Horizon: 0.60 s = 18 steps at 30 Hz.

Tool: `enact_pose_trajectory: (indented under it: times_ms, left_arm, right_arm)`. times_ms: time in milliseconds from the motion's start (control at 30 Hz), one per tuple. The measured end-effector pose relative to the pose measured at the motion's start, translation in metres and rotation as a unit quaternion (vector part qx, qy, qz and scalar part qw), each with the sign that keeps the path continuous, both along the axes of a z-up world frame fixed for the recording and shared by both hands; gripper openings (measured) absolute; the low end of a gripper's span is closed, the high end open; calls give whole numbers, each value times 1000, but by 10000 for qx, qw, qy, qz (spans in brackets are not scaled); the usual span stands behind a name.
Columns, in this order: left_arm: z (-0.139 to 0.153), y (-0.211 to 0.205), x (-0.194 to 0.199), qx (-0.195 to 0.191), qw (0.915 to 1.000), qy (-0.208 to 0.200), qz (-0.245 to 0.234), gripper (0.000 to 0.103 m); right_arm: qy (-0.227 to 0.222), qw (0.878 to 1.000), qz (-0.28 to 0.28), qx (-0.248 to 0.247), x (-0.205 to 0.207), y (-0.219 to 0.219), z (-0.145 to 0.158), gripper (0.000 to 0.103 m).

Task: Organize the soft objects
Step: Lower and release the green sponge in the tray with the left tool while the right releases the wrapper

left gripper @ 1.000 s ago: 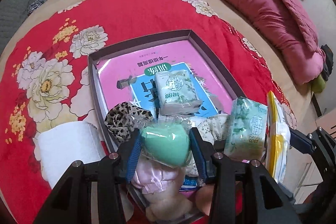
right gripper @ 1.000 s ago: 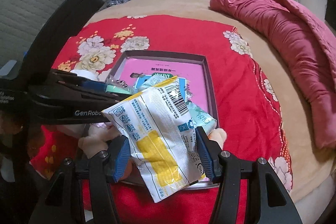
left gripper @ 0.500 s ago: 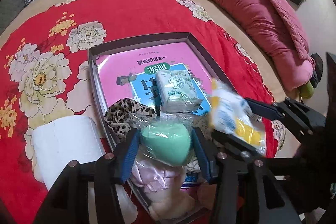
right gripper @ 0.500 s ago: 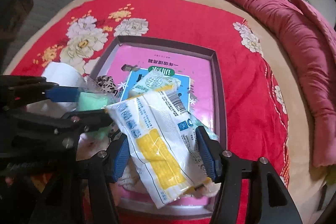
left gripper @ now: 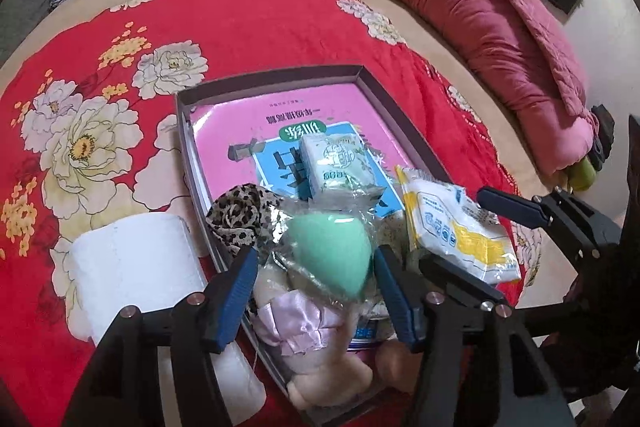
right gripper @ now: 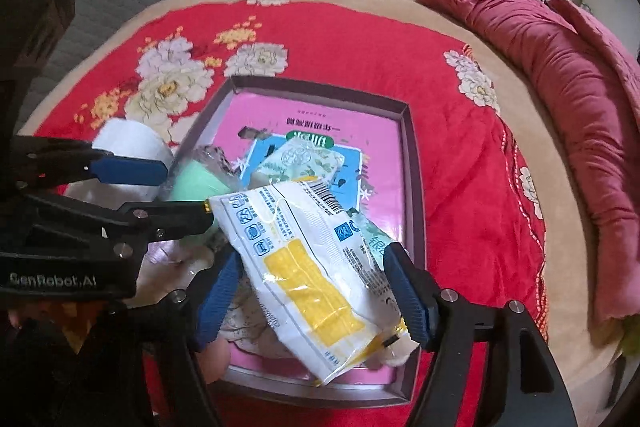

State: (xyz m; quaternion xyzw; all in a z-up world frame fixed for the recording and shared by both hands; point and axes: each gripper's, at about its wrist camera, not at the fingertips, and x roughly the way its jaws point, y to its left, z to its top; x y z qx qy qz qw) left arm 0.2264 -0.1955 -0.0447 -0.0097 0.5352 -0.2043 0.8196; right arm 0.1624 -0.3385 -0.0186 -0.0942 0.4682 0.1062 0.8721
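A: How far along?

B: Mostly packed. Inside the tray [left gripper: 188, 131]: tissue pack [left gripper: 340, 163], leopard cloth [left gripper: 240, 211], plush toy [left gripper: 304, 339].

A: Still in hand?

B: Left gripper [left gripper: 314, 285] opening around the green sponge [left gripper: 332, 251], low over the tray's near end. Right gripper [right gripper: 310, 293] opening too, wipes packet [right gripper: 308, 263] loose between its pads, over the tray's near edge.

A: Left to do?

B: White roll [left gripper: 132, 267], outside the tray's left wall.

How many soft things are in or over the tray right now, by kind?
Tissue packs: 2
Wipes packet: 1
Green sponge: 1
Leopard scrunchie: 1
Plush toy: 1
Total: 6
Tray; the paper roll lies outside.
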Motion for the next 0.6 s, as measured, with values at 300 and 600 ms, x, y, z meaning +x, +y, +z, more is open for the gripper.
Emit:
enact_pose_trajectory:
  times_ms: [300,600]
  left_arm:
    - [18,12,-11,-190,9997,-146,87,60]
    - [44,24,-30,-252,9985,-467,103,60]
  right_arm:
    - [-56,9998,126,129,-5,8,9,75]
    - [-432,9986,-183,254,-28,7,30,76]
